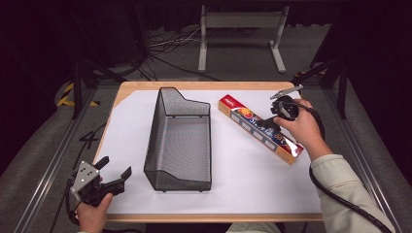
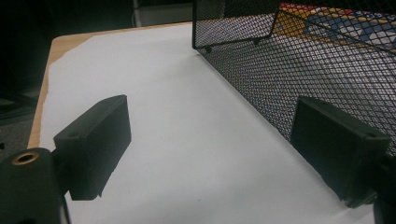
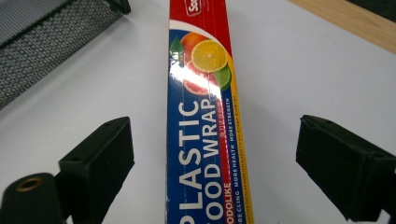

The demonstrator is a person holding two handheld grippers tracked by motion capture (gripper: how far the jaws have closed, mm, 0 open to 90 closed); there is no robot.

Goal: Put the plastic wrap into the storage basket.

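Table [image 1: 121, 92] with a white sheet [image 1: 243, 170] spread over it, seen from the person's side. Things on the sheet: one black wire-mesh basket [image 1: 180, 141], left of centre and open at the top, and one long box of plastic food wrap [image 1: 260, 128], lying flat and slanted to the right of the basket, apart from it. Grippers: two, one in each hand. Right gripper [image 3: 212, 154] is over the box, its two black jaws spread wide with the box between them, neither pad touching the cardboard. Left gripper [image 2: 212, 154] is near the table's front left corner, jaws also wide and holding nothing, just beside the basket's mesh wall.
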